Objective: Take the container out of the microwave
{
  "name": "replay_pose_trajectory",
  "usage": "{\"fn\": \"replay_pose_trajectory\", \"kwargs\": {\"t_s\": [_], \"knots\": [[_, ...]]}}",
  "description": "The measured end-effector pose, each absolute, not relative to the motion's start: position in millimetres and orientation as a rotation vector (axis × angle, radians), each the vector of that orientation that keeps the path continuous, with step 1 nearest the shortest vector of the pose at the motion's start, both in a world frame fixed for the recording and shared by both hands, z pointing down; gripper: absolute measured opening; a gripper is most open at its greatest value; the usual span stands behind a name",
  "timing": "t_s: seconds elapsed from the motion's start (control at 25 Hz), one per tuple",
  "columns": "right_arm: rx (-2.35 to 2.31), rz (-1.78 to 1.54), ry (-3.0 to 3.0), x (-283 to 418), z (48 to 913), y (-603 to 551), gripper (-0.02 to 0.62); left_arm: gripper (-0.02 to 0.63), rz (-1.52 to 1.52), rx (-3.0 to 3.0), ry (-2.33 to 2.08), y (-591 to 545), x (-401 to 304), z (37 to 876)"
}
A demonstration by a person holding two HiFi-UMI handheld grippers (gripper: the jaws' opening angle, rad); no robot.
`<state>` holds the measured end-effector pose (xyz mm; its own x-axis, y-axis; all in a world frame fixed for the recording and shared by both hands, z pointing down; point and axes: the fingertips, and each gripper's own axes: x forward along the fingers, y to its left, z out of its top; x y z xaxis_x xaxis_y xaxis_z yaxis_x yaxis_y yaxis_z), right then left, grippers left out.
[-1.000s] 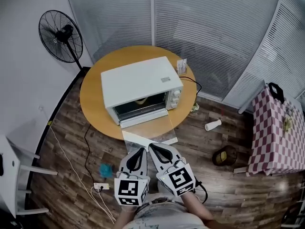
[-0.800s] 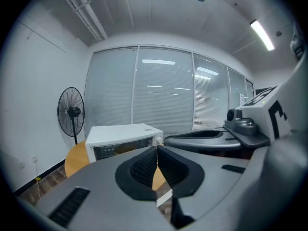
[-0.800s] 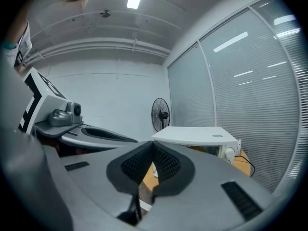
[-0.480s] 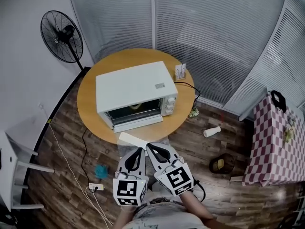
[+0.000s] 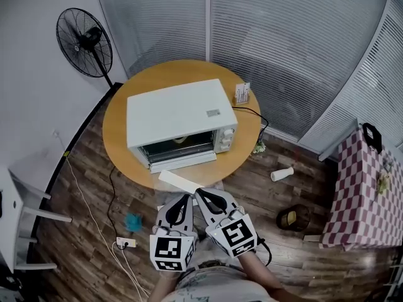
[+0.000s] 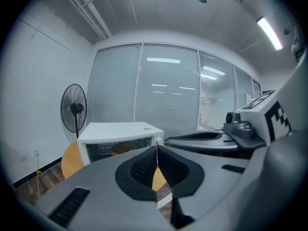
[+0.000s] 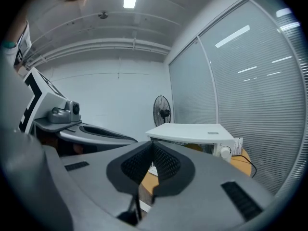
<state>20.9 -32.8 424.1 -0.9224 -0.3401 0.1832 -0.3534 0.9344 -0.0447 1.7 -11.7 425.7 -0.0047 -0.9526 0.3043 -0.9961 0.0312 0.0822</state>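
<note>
On table (image 5: 119, 140), microwave (image 5: 176, 112), door (image 5: 181, 182) seemingly open; left gripper (image 5: 186, 199), right gripper (image 5: 201, 194) jaws closed, empty.

black fan (image 5: 84, 39) stands beside round wooden table (image 5: 119, 128).

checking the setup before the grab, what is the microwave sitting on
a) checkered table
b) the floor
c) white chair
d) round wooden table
d, the microwave stands on the round wooden table, whose bare top shows all around it in the head view.
</note>
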Motion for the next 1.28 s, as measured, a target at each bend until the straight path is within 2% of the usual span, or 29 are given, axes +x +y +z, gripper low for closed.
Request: {"fn": "replay_pose_trajectory", "kwargs": {"t_s": [1.28], "knots": [[0.758,0.124,-2.836,-73.1,426.2,-142.5,-0.006,0.014,0.242,2.143,-1.858,-128.1,-101.2,434.1]]}}
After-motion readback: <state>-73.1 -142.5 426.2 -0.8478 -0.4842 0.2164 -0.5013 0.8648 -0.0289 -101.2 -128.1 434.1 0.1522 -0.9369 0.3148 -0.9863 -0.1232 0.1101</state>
